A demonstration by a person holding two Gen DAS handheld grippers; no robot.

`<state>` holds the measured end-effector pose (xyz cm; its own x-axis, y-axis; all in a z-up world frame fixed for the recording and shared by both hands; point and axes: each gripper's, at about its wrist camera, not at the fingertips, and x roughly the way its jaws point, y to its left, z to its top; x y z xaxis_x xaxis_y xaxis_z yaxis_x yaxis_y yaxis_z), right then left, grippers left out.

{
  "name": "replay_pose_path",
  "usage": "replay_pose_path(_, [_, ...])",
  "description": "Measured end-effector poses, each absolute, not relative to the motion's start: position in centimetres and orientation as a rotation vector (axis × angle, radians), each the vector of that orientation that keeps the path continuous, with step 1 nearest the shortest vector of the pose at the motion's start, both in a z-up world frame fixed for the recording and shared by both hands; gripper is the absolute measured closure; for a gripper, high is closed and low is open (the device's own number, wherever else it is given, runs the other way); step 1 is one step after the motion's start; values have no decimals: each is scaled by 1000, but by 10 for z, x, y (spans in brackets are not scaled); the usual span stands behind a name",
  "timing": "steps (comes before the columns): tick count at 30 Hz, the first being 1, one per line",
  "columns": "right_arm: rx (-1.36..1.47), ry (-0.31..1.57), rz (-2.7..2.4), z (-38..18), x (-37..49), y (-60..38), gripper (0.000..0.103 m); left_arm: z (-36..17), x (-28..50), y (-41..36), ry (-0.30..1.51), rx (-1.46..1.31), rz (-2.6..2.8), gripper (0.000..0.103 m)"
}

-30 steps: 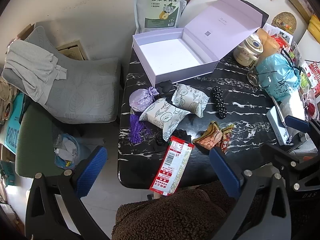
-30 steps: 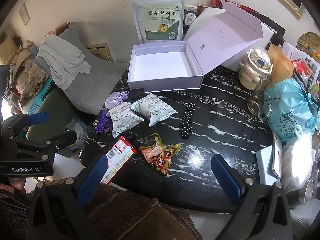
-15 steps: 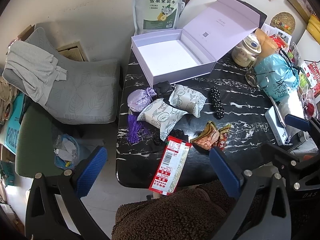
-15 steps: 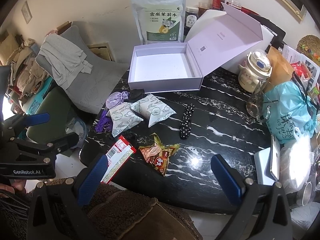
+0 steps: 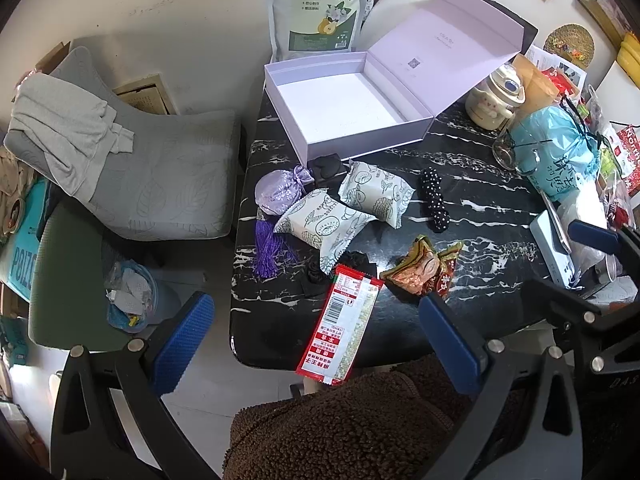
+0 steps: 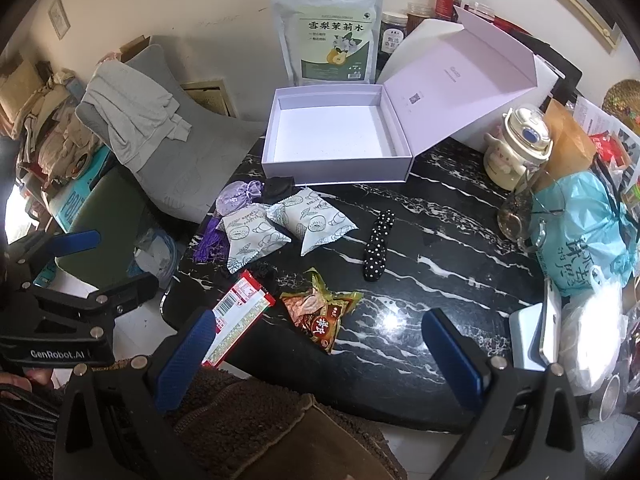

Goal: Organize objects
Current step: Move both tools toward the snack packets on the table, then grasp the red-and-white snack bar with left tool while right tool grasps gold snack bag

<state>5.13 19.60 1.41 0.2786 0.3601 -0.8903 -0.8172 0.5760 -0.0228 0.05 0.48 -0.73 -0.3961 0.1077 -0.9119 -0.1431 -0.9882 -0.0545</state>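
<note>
You're at a black marble-look counter (image 6: 440, 240) shoved against a white wall, with a grey chair (image 5: 168, 184) off to one side and a lot of clutter along the far right edge.

Your left hand-held gripper (image 5: 316, 336) is spread wide with nothing between its blue pads, hovering above the near edge of the counter without touching anything. Your right hand-held gripper (image 6: 320, 350) is spread just as wide, also holding nothing and touching nothing.

The lilac gift box (image 6: 336, 136) sits open at the back of the counter, lid flipped up to the right, white inside bare. A big tea pouch (image 6: 328, 32) stands upright right behind it.

The loose items are all in front of the box:
- purple sachet (image 5: 278, 192) with its tassel near the left edge
- two printed snack packs (image 5: 348, 208) just beside it, overlapping each other
- black polka-dot scrunchie (image 6: 378, 246) lying on its own to the right of them
- crinkly orange snack wrapper (image 6: 320, 312) nearer to you
- red-and-white packet (image 5: 340, 328) hanging over the near edge of the counter

A cream jug (image 6: 516, 148) and a blue plastic bag (image 6: 580, 224) crowd the right side.
</note>
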Motion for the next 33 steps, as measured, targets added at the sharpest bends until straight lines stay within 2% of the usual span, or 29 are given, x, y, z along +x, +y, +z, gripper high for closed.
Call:
replay_pose_path(8, [-565, 1011, 837, 20, 56, 196, 1, -2, 9, 16, 59, -1645, 2523, 1])
replay_pose_path(15, [-517, 1058, 758, 16, 63, 187, 1, -8, 19, 24, -19, -1699, 2532, 1])
replay_pose_path(23, [-501, 1120, 785, 3, 65, 175, 1, -32, 40, 31, -176, -1818, 2499, 1])
replay_pose_path(33, [-545, 1120, 827, -24, 71, 162, 1, -71, 51, 39, -252, -1891, 2517, 1])
